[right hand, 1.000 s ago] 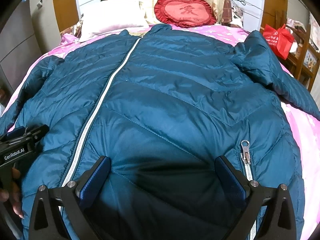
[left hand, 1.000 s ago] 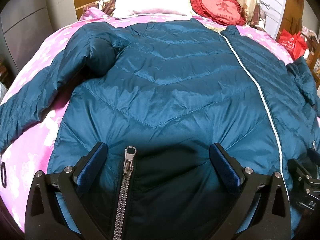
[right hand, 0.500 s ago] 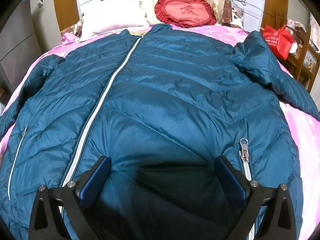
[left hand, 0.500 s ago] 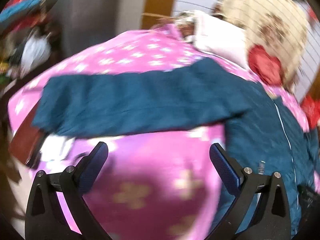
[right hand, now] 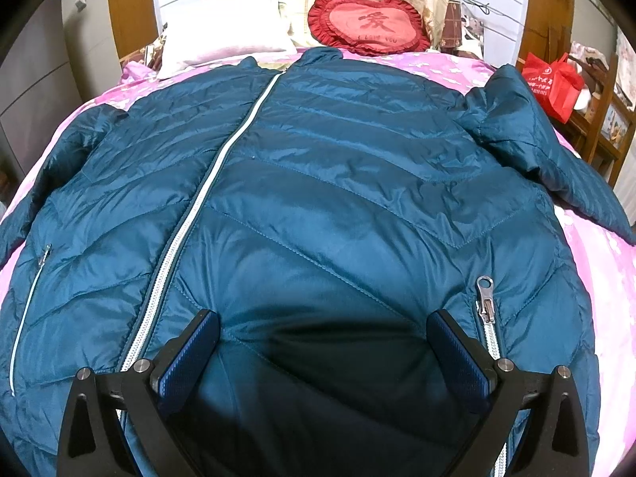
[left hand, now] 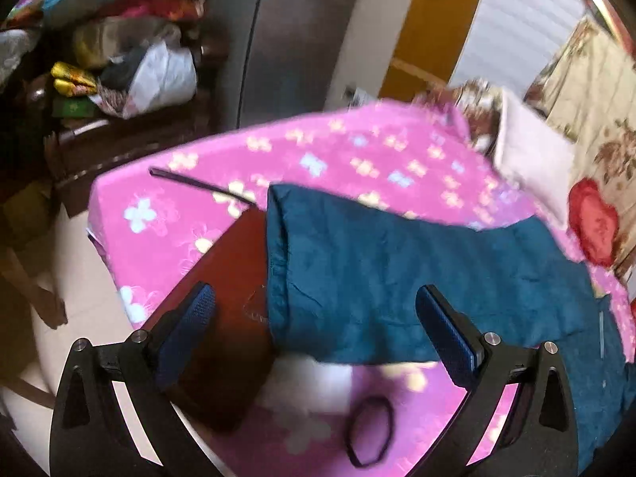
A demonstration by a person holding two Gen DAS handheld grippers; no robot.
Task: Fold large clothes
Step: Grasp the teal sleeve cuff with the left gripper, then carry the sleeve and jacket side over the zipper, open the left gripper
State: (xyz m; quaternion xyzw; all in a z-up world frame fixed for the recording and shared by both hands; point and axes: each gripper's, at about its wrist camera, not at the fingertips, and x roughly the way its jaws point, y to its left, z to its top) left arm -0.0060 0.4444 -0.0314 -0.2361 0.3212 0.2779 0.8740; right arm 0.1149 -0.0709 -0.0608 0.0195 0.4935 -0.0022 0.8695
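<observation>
Right wrist: red bag (right hand: 553, 83), contents hidden; jacket (right hand: 318, 206) flat.

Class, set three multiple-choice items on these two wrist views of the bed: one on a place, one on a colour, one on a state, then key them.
1. Where does the red heart-shaped cushion lie?
A. at the head of the bed, beyond the jacket's collar
B. on the jacket's hem
C. on the floor

2. What colour is the main zip of the teal quilted puffer jacket?
A. black
B. white
C. gold

3. How does the left gripper stand?
A. shut on the sleeve
B. shut on nothing
C. open, over the jacket's left sleeve

Key: 1 A, it sits by the pale pillow; 2 B, a pale line down the front; 3 C, its blue pads stand wide apart.
</observation>
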